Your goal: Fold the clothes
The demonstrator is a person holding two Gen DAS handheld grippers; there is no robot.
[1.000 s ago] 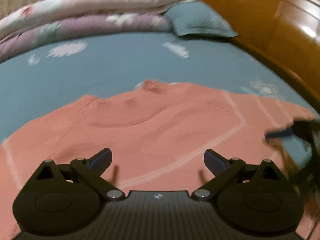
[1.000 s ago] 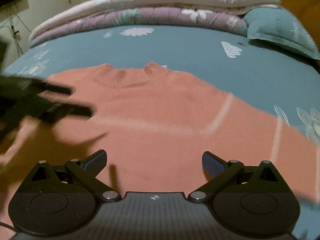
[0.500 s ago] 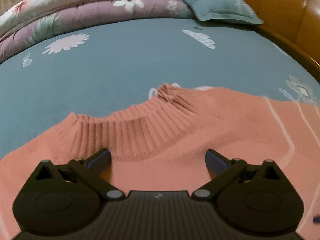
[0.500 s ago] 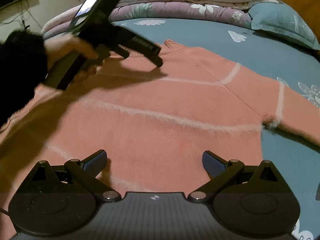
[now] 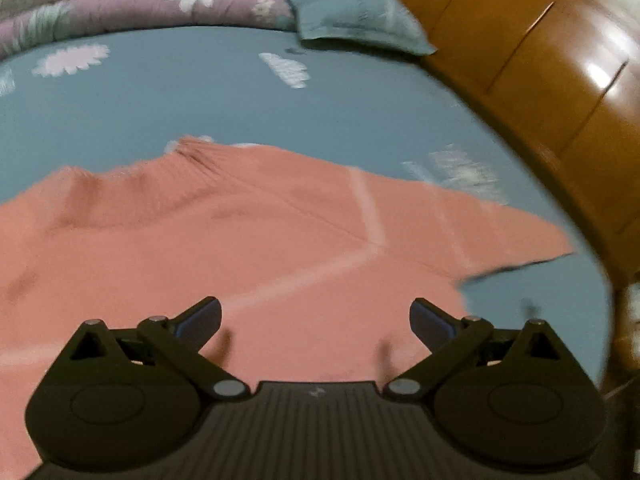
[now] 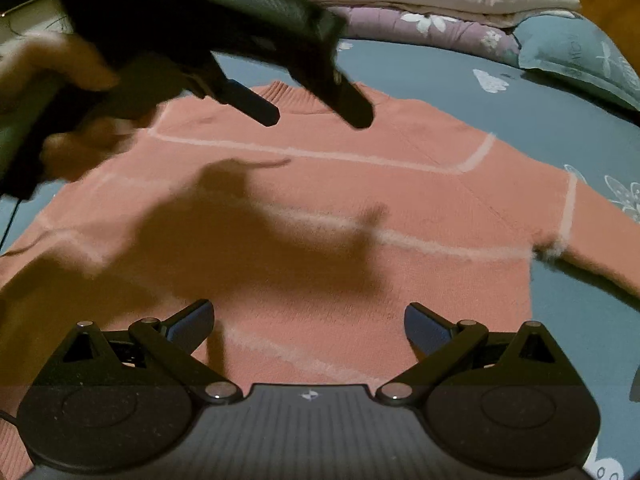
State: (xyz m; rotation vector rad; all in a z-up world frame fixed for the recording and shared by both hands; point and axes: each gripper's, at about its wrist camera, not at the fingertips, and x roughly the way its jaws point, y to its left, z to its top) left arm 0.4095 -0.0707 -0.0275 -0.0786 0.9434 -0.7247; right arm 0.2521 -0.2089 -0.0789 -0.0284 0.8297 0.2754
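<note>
- Left wrist view: the left gripper is seen with its jaws spread wide apart and nothing between them, held over a salmon-pink sweater.
- The sweater is laid flat on a blue floral bed sheet, ribbed collar pointing away, one sleeve stretched toward a wooden headboard.
- Folded quilts and a blue pillow are noted at the far edge. The frame is motion-blurred.
- Right wrist view: the right gripper is seen with jaws likewise wide apart and empty, above the sweater's lower body.
- The left gripper, held by a hand, is seen above the collar, jaws apart; its shadow is cast on the knit.
</note>
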